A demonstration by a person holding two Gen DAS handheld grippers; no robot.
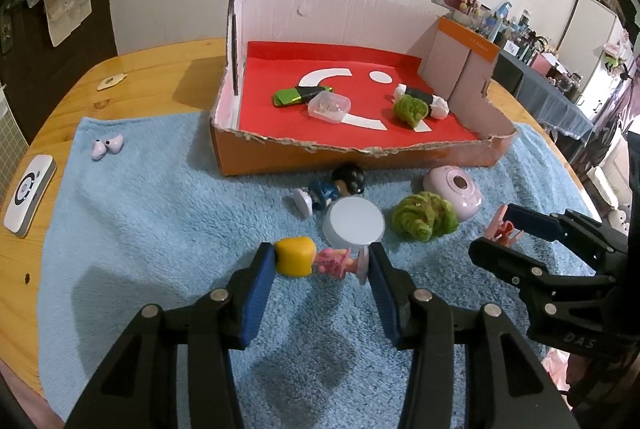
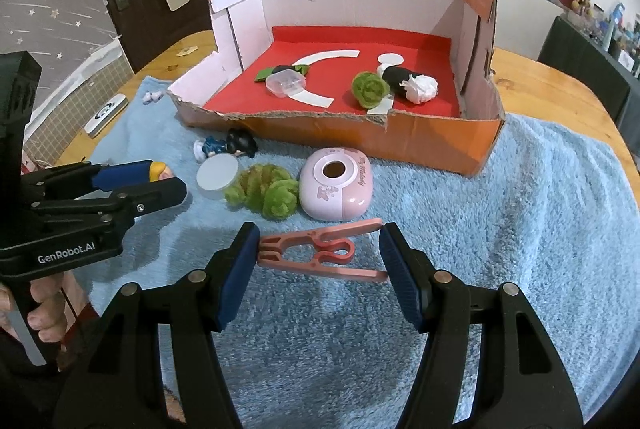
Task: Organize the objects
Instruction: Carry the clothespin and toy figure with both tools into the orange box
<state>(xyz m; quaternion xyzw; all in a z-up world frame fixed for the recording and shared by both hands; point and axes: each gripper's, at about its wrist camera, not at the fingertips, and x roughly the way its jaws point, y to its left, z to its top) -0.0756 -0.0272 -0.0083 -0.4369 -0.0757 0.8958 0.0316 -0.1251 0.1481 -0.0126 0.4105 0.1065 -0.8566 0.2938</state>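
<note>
While both tools straddle toys, blue towel (image 2: 520, 229) rightward lies bare.

Both grippers were matte black plastic linkages with round silver pivot pins and ribbed blue pads lining the fingers (image 1: 256, 293). The left gripper (image 2: 160, 181) carried white "GenRobot.AI" lettering on its body, and bare fingers of the hand (image 2: 44, 313) wrapped its handle.
</note>
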